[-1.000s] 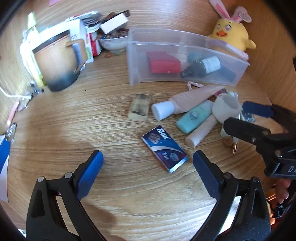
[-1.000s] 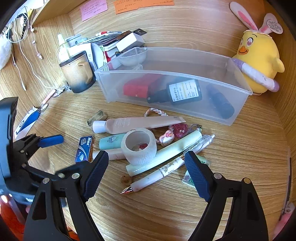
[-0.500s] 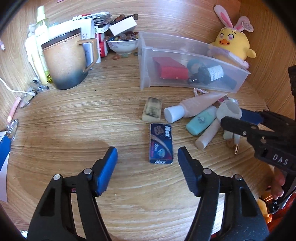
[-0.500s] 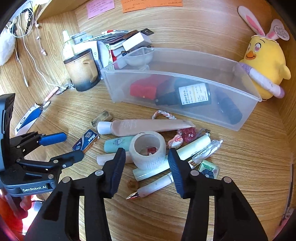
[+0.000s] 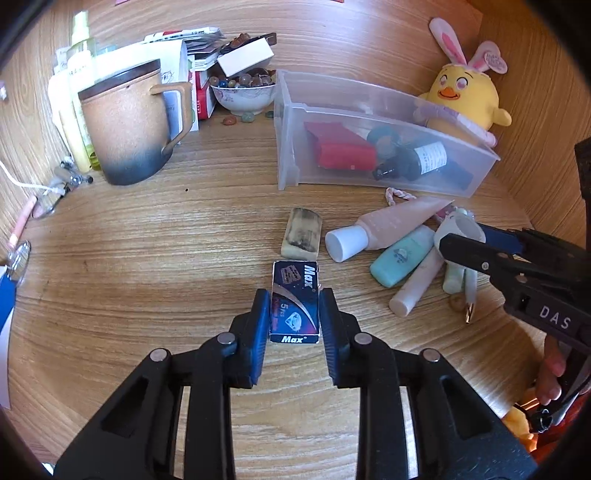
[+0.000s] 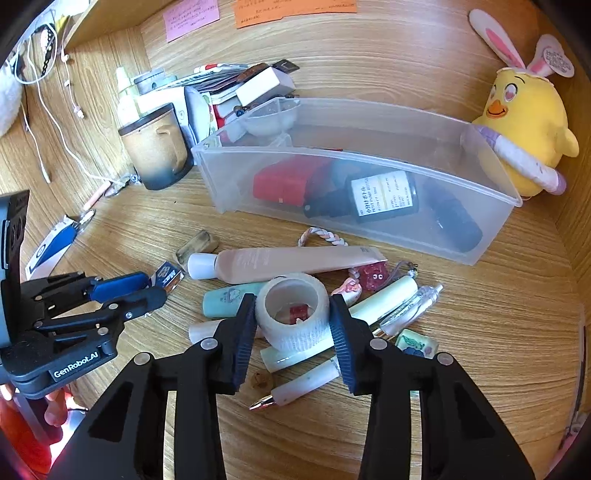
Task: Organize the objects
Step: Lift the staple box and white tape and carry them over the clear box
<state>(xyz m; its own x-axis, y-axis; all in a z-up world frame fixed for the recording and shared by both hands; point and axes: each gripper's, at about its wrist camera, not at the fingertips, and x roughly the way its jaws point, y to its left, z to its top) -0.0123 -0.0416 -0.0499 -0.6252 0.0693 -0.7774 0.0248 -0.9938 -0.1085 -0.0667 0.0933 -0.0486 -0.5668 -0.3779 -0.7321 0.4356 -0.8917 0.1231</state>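
A dark blue "Max" box (image 5: 294, 302) lies flat on the desk; a white tape roll (image 6: 292, 312) stands upright atop tubes.

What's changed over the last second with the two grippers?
Both sets of jaws have just been closing. The left gripper now clamps the small blue box, which turned from slanted to lengthwise between the jaws. The right gripper pinches the white tape roll. The clear bin and its contents stayed put.

I work at a home desk: a wooden desktop (image 6: 480, 332) cluttered around a clear plastic bin (image 6: 369, 229), with a plush chick (image 6: 524, 129) beside it, a mug (image 5: 125, 125) to its left and sticky notes (image 6: 192, 18) behind it.
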